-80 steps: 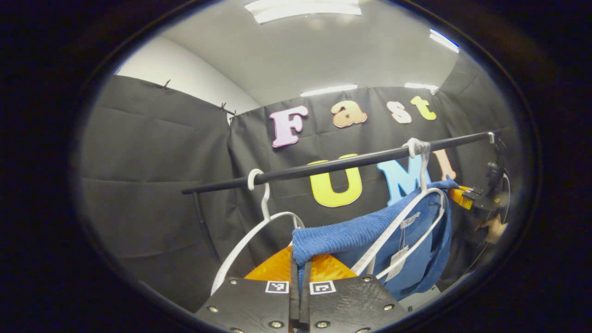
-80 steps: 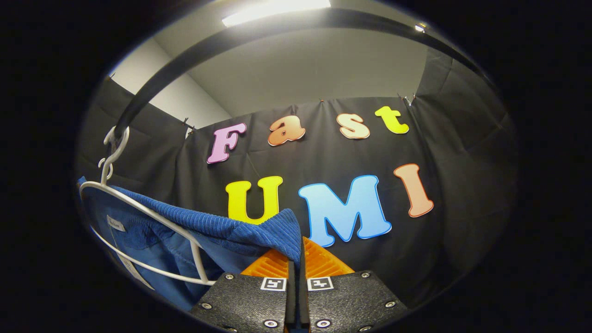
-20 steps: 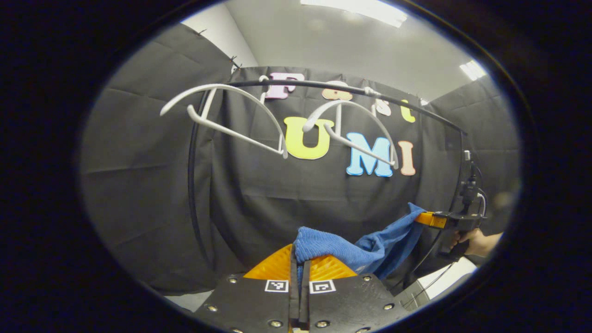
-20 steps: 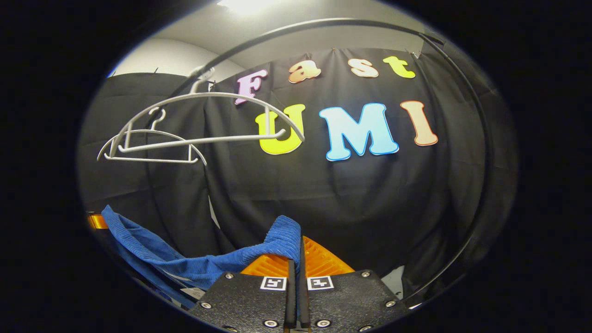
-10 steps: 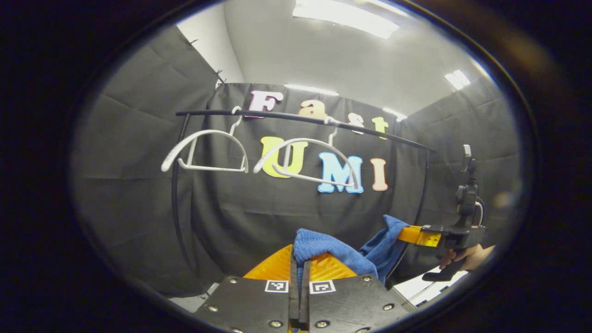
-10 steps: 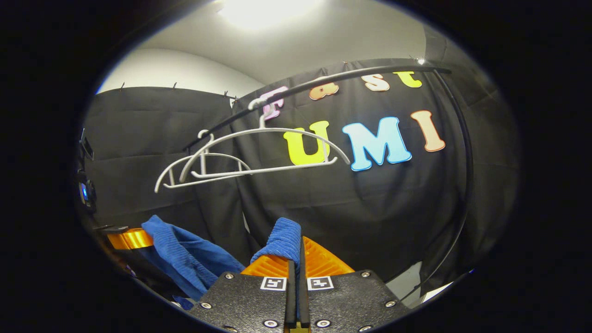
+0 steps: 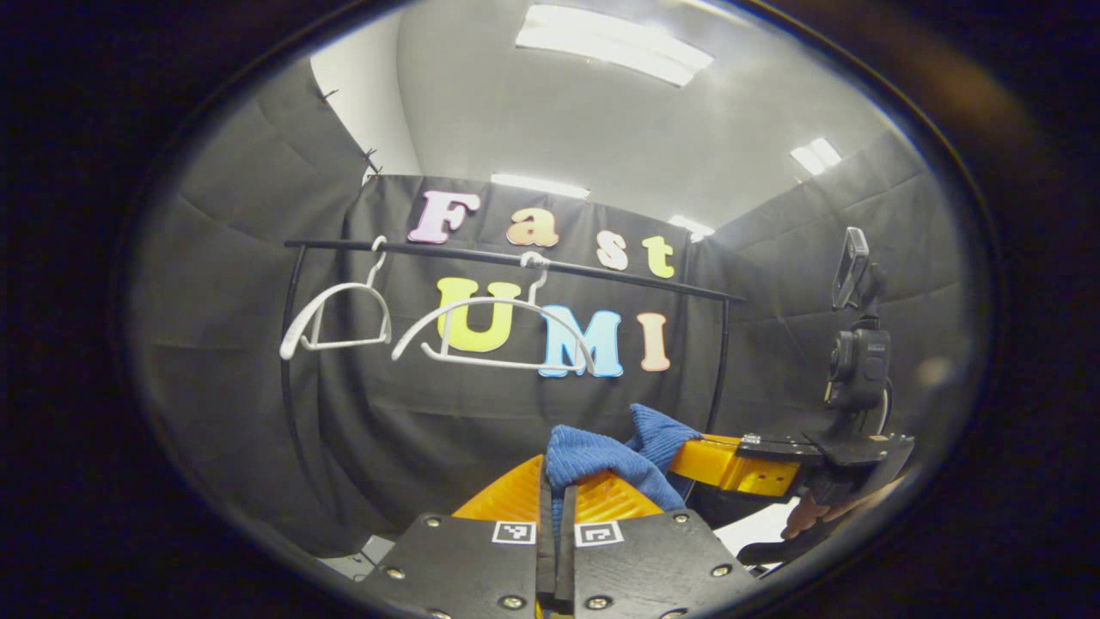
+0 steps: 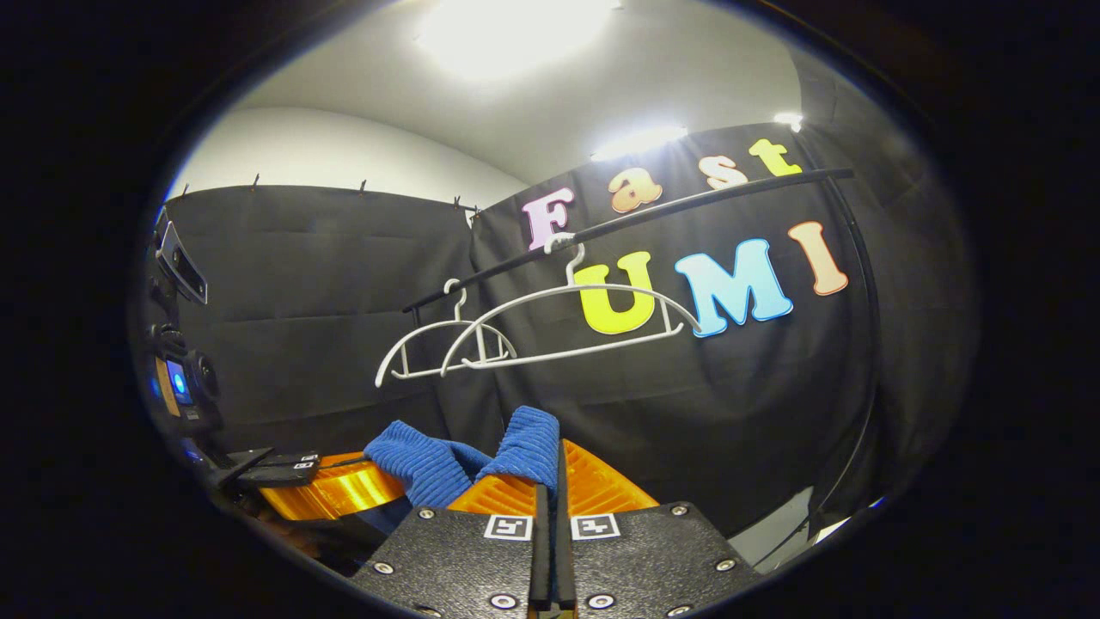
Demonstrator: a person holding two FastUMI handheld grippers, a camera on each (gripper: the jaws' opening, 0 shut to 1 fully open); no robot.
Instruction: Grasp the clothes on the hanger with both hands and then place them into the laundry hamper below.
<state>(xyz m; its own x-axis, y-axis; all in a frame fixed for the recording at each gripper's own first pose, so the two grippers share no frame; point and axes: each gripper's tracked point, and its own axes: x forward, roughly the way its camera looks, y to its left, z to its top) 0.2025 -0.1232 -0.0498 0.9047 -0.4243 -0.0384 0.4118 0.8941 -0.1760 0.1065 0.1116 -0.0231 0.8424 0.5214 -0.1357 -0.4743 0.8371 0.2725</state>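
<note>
item, left to right. we log two bare white wire hangers [image 7: 335, 318] [image 7: 494, 335] with curved shoulders, hooked side by side on a thin black metal rail [image 7: 507, 255] in front of the pleated black cloth wall. below them is the blue ribbed knit garment [image 7: 601, 460], soft and bunched, held off the hangers between both tools. the left gripper [image 7: 557, 507], with ridged orange fingers [image 7: 507, 499] and a pebbled black body, has its fingers pressed together, pinching one end of the cloth. just to its right, the right gripper [image 7: 687, 460] lies level, nipping the other end, with a hand [image 7: 803, 516] under its black mount. in the right gripper view we see the right gripper [image 8: 557, 490] closed tight on a fold of the garment [image 8: 481, 460], the left gripper [image 8: 404, 477] just beside it, and both hangers [image 8: 438, 352] [image 8: 584, 327] on the rail [image 8: 636, 219].
</note>
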